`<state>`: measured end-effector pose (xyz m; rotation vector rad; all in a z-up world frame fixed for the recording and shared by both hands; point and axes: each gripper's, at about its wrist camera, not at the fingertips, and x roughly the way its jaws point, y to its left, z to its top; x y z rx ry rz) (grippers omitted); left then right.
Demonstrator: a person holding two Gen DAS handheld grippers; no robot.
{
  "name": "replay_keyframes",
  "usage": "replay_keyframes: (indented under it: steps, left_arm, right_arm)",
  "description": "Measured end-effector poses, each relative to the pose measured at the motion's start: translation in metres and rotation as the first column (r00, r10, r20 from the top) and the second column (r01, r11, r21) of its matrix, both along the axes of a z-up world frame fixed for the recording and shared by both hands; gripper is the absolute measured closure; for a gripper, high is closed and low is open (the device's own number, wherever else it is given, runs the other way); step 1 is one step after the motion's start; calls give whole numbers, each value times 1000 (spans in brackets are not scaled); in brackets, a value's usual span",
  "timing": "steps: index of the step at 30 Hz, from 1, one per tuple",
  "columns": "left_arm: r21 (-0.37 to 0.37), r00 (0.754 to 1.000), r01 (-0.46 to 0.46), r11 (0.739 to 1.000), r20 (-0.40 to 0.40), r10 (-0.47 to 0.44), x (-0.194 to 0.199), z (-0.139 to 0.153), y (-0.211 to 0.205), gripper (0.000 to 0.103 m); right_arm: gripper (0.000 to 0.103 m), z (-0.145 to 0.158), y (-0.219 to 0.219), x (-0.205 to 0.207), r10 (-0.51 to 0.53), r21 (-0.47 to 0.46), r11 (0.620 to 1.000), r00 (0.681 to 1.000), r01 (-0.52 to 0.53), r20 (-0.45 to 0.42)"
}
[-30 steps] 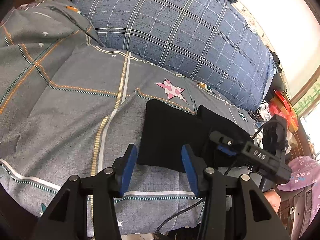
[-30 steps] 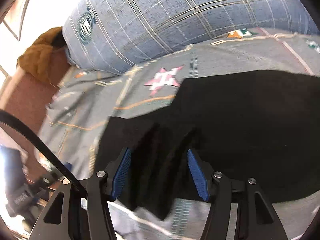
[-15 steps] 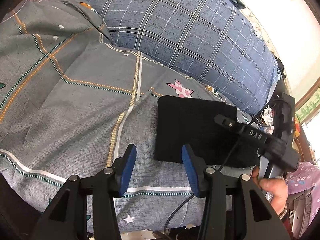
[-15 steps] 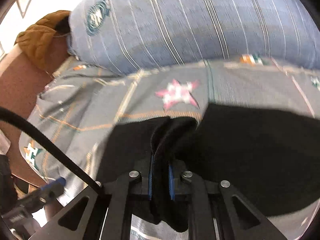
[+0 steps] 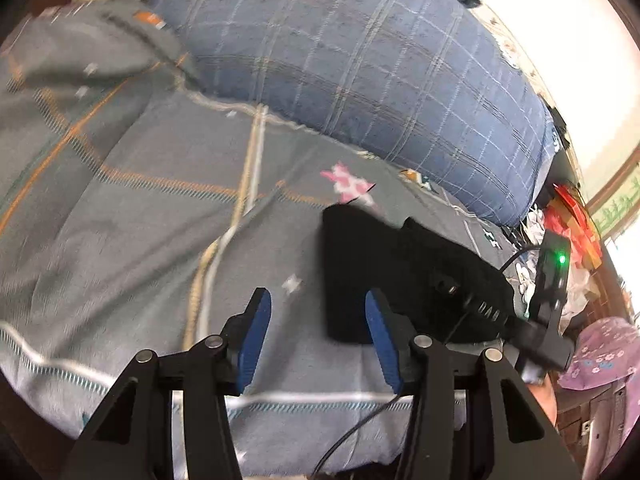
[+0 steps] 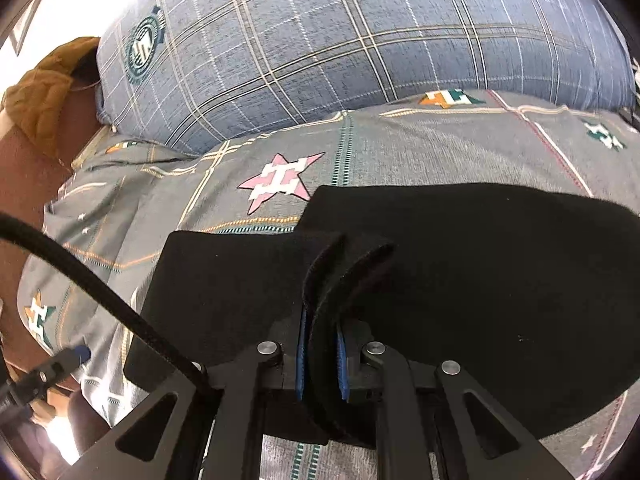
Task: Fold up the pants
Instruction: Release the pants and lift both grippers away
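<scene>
Two layers of pants [image 6: 460, 280] pinched in right claw [image 6: 320, 360] (left claw [image 5: 316, 344] spread, beside).

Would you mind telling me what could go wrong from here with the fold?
The right hand-held gripper pinches only a narrow bunch of the black pants, so the fabric might slip out. The left hand-held gripper is open beside the pants' edge and holds nothing down, so pulling might drag the whole stack across the bedsheet.

My right claw [image 6: 320, 364] has blue pads pinching plain black pants [image 6: 460, 280] on a grey bed cover [image 6: 400, 152] lined orange and white, its pink star [image 6: 280, 180] at eleven o'clock, a blue plaid pillow [image 6: 340, 40] at twelve.
</scene>
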<state>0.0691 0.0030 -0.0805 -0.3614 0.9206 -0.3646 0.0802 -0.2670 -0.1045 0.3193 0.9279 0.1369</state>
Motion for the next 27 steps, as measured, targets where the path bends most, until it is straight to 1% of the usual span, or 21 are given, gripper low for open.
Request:
replay_keyframes:
  steps: [2,5,7,8,10,11,12,13,15,17,19,20,21,23,24,26,27]
  left_arm:
    - [4,1000,27,1000,13,-27,9,3,-14,54]
    - [-3,998,68,998,10,-68,31,-2,-38,54]
    - [1,996,75,997,-41,-75,50,-18,-48,54]
    - [15,994,73,997,-84,-71,60,-32,-52,54]
    - [49,989,60,997,-140,-52,72,-54,-57,54]
    - [58,987,58,997,-152,-48,74,-61,-59,53]
    - [50,991,55,997,-123,-49,72,-65,-59,51]
    - [67,995,58,996,-84,-53,69,-64,-62,49]
    - [113,996,72,991,-65,-65,66,-63,-68,48]
    - [125,994,85,988,-77,-75,66,-59,-67,48]
    - [102,994,87,991,-82,-79,64,-46,-58,48]
    - [107,995,85,991,-69,-77,63,-38,-54,48]
    - [116,995,85,990,-55,-79,61,-30,-53,48]
    - [137,995,97,986,-27,-94,59,-12,-52,48]
    - [143,994,107,984,-24,-105,60,-6,-53,48]
    - [149,989,147,978,-15,-146,61,5,-64,47]
    - [164,983,183,969,-4,-185,62,13,-77,47]
  right_arm:
    - [89,-3,1,1,-1,4,1000,1000,1,-2]
    - [88,-10,-6,0,-14,50,999,1000,14,-6]
    - [87,-14,-11,0,-19,77,997,1000,19,-3]
    - [86,-15,-13,-1,-18,87,996,1000,18,-1]
    - [86,-19,-16,-2,-17,102,995,1000,17,6]
    - [86,-20,-16,-2,-17,106,994,1000,16,11]
    - [85,-20,-16,-2,-16,105,994,1000,14,16]
    - [85,-21,-16,-2,-16,103,995,1000,14,18]
    - [81,-22,-16,-1,-16,113,994,1000,13,23]
    - [76,-19,-17,-2,-4,124,992,1000,1,30]
    - [67,-11,-22,-9,-19,137,991,998,11,55]
    - [57,-6,-28,-17,-45,147,989,996,33,77]
    - [49,-1,-39,-28,-75,178,982,992,56,105]
    - [46,5,-60,-48,-121,228,970,983,87,135]
    - [46,5,-73,-60,-153,239,964,979,117,138]
    - [46,3,-96,-82,-218,260,949,966,177,138]
    - [46,0,-113,-98,-265,279,935,955,220,135]
